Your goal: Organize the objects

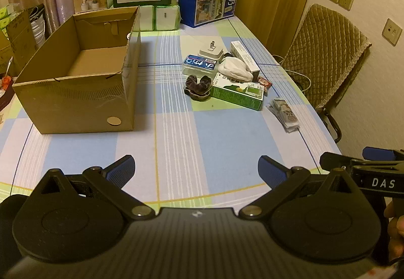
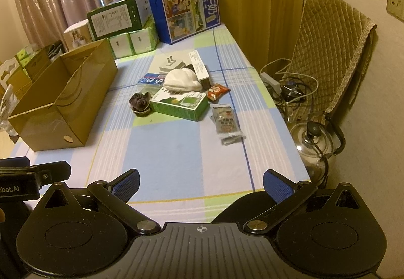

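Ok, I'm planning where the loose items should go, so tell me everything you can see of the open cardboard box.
The cardboard box is plain brown corrugated board, rectangular and open-topped, with nothing visible inside. Its near rim is ragged and slightly torn, a flap at the far end is folded inward, and a round punched disc marks the near wall low down. It stands upright on the left part of the checked tablecloth, apart from the clutter of small items to its right. Neither gripper touches it.
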The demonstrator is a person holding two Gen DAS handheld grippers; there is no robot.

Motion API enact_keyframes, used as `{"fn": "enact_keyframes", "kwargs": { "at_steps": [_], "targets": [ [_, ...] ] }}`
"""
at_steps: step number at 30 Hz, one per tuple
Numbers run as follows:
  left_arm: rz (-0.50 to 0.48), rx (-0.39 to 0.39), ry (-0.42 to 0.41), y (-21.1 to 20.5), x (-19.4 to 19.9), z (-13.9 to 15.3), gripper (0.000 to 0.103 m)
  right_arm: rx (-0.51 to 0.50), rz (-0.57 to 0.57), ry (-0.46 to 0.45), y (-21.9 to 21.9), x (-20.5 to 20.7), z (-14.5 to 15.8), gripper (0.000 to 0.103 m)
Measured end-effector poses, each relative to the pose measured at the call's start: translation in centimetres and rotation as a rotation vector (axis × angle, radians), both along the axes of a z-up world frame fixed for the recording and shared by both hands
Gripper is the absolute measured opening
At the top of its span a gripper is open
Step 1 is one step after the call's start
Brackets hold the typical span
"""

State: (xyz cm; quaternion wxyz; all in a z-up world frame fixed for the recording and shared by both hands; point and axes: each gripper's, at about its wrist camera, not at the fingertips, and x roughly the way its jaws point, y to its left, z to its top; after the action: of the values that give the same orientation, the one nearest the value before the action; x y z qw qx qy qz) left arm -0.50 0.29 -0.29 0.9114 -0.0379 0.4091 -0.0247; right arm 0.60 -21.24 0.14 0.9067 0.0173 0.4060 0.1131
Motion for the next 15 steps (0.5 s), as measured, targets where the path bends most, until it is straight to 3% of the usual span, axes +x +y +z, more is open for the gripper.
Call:
{"fn": "enact_keyframes", "kwargs": {
  "at_steps": [15],
  "targets": [
    [0.002, -0.004, 0.006, -0.12, -0.09, -0.27, 0.102, -0.003, 0.002, 0.002, -0.01, -0.08, -0.22, 0.101]
  ]
}}
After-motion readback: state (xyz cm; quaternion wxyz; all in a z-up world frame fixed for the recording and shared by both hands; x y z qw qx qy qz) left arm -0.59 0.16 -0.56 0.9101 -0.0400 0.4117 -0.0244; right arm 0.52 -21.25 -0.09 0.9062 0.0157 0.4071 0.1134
